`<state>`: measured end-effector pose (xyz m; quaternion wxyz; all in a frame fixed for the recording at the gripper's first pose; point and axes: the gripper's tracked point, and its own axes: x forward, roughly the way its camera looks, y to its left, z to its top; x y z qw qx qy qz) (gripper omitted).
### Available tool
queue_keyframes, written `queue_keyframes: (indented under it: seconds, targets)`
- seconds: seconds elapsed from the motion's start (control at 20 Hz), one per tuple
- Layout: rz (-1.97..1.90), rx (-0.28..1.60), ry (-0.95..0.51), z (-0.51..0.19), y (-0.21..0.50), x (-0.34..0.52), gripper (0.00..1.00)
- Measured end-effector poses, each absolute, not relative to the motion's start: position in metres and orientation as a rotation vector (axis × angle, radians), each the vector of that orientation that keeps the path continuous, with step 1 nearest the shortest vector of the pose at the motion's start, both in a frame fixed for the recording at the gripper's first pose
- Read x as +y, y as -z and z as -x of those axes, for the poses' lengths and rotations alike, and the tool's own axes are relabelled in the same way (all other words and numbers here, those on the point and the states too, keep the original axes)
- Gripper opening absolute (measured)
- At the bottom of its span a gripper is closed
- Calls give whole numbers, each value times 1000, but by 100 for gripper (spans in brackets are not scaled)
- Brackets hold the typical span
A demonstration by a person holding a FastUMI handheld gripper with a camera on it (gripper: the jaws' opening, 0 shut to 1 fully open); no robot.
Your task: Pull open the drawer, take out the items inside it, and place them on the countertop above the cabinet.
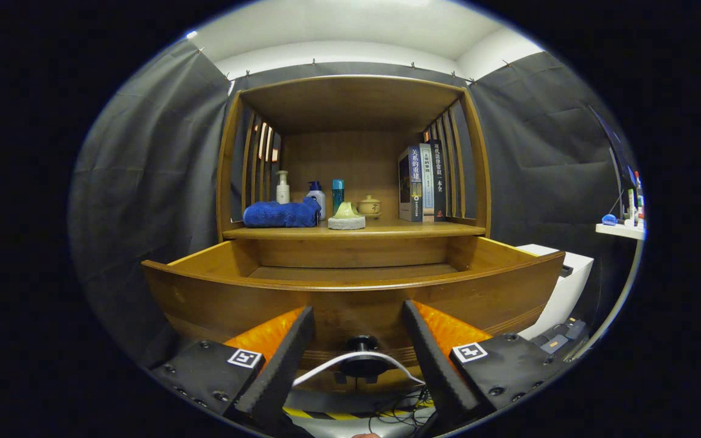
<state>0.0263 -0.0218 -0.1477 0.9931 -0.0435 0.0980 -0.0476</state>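
The wooden drawer (350,295) stands pulled out toward me below the countertop (399,230). The strip of its floor that shows is bare wood, and its front panel hides the rest of the inside. My gripper (358,311) is open just in front of the drawer's face. The black knob (359,344) sits between the fingers with a gap on each side. On the countertop lie a folded blue towel (280,214) and a pale green piece on a white base (346,217).
At the back of the countertop stand a white pump bottle (282,188), a blue-capped bottle (316,198), a teal bottle (338,193), a small lidded pot (369,205) and upright books (423,182). A white box (563,286) stands to the cabinet's right. A white cable (356,360) arcs below the knob.
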Motion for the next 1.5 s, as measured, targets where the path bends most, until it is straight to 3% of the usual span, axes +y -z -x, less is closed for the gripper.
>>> queue_keyframes:
  seconds: [1.5]
  targets:
    - [93, 238, 112, -204, 162, -39, 98]
